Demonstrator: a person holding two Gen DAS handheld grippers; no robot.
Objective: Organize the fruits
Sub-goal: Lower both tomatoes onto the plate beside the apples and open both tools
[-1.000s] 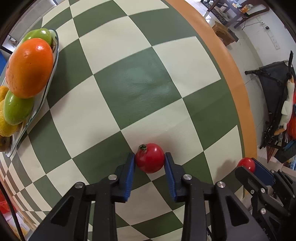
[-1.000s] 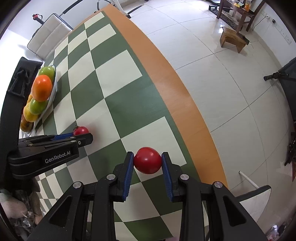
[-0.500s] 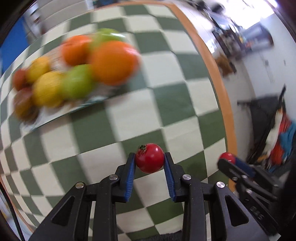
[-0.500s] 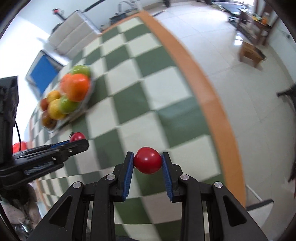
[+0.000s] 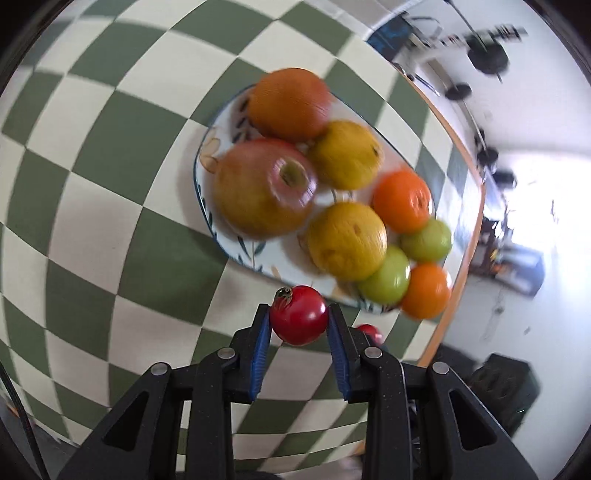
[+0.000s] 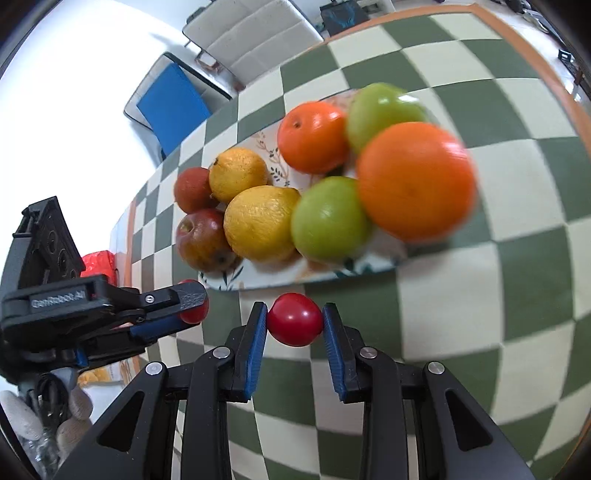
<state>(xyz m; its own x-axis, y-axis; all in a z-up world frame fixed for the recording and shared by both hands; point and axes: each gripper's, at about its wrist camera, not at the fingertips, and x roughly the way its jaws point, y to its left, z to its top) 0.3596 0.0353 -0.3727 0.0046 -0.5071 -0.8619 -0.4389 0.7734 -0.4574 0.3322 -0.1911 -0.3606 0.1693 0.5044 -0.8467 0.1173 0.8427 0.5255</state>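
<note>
My left gripper is shut on a small red tomato with a dark stem, held above the near rim of the patterned fruit plate. My right gripper is shut on a second red tomato, just in front of the same plate. The plate is piled with oranges, green fruits, lemons and apples. In the right wrist view the left gripper shows at the left with its tomato partly hidden by a finger. The right tomato peeks out behind my left fingers.
The plate sits on a green-and-cream checkered tablecloth with an orange table edge beyond it. A blue-seated chair and a white chair stand past the table. A person's gloved hand holds the left gripper.
Both grippers, each still holding its tomato, have travelled from the table's edge to the fruit plate, which now fills both views just ahead of the fingers.
</note>
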